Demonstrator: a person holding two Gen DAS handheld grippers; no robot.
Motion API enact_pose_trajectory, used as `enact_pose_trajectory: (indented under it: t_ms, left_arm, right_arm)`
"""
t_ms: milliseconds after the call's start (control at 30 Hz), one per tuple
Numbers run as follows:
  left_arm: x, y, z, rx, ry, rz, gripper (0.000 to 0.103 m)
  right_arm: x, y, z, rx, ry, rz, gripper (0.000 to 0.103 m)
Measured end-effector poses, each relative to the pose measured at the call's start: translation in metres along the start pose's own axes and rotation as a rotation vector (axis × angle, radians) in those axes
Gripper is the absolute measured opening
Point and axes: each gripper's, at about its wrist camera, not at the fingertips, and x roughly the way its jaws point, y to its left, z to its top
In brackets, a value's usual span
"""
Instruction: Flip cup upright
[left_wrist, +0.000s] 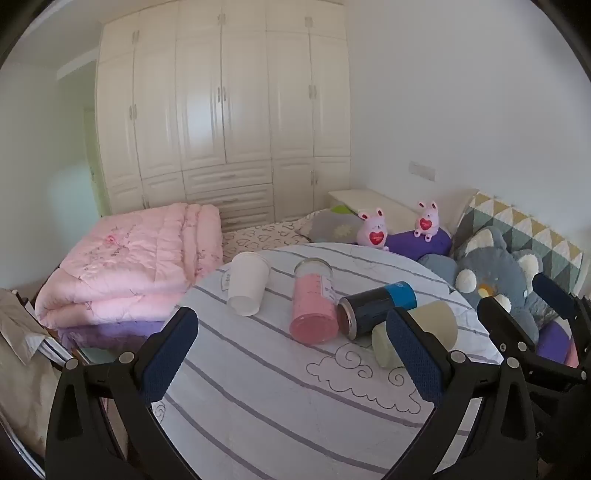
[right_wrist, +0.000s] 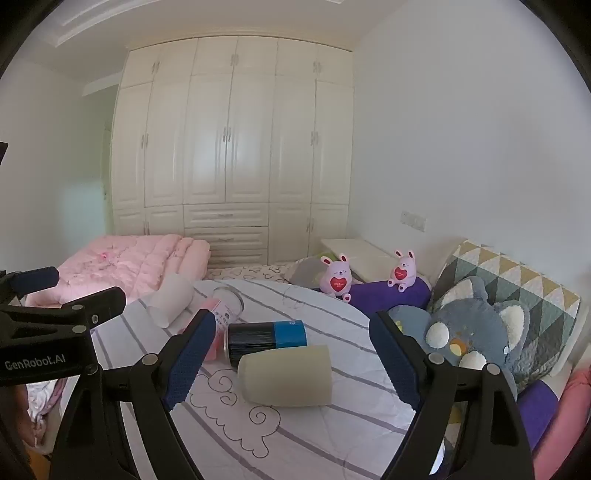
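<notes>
Four cups lie on their sides on a round table with a striped cloth (left_wrist: 258, 387): a white paper cup (left_wrist: 246, 282), a clear cup with a pink base (left_wrist: 314, 306), a dark cup with a blue band (left_wrist: 376, 306) and a pale beige cup (left_wrist: 424, 328). My left gripper (left_wrist: 291, 354) is open and empty above the near table. My right gripper (right_wrist: 293, 365) is open, with the beige cup (right_wrist: 286, 374) lying between and just beyond its fingers; the dark cup (right_wrist: 267, 338) lies behind it. The right gripper also shows at the right of the left wrist view (left_wrist: 517, 306).
A folded pink quilt (left_wrist: 129, 273) lies on the bed to the left. Two pink rabbit toys (left_wrist: 375, 232) and a grey plush toy (left_wrist: 495, 280) sit behind and right of the table, with a patterned cushion (right_wrist: 517, 291). A white wardrobe (left_wrist: 221, 110) fills the back wall.
</notes>
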Motion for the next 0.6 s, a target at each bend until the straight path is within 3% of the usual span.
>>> enact_pose_trajectory:
  t_ms: [600]
  left_arm:
    - [0.004, -0.002, -0.007, -0.016, 0.017, -0.031, 0.103]
  right_arm:
    - [-0.008, -0.012, 0.000, 0.022, 0.011, -0.018, 0.086]
